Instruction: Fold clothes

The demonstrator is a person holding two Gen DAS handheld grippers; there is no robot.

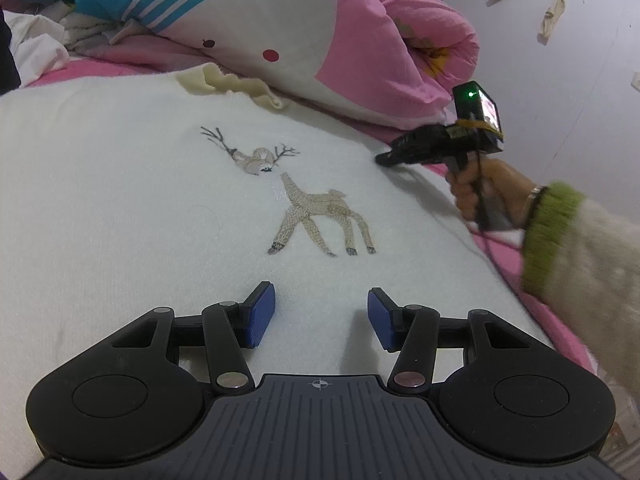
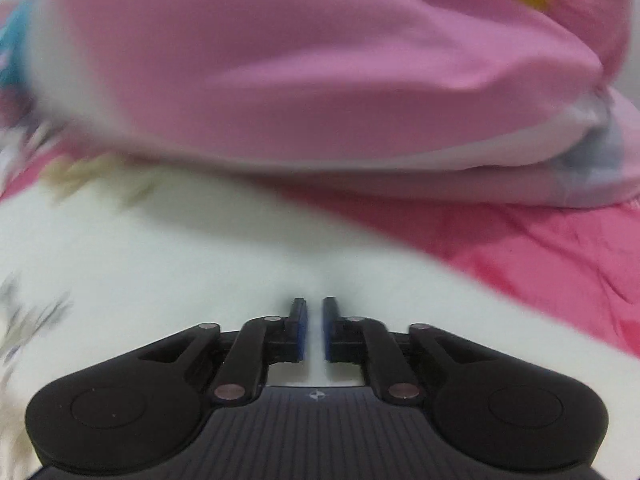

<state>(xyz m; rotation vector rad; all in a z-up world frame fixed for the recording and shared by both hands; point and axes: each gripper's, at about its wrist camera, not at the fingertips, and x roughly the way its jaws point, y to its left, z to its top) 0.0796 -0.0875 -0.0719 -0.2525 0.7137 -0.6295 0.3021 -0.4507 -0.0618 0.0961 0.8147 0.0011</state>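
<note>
A white knit sweater (image 1: 140, 200) with an embroidered deer (image 1: 316, 216) lies spread flat on the bed, its cream collar (image 1: 232, 82) at the far side. My left gripper (image 1: 320, 300) hovers low over the sweater's near part, open, with nothing between its blue pads. A hand (image 1: 492, 192) holds my right gripper (image 1: 382, 158), whose tip is down at the sweater's right edge. In the blurred right wrist view the right gripper (image 2: 315, 304) has its jaws together over the white sweater (image 2: 160, 260). Only a thin white strip shows between the pads, and I cannot tell whether cloth is pinched.
A rolled pink and white quilt (image 1: 360, 40) lies just behind the sweater and fills the top of the right wrist view (image 2: 320, 60). Pink bedsheet (image 2: 520, 248) shows to the sweater's right. Loose clothes (image 1: 40, 40) are piled at the far left. A white wall (image 1: 560, 60) stands at the right.
</note>
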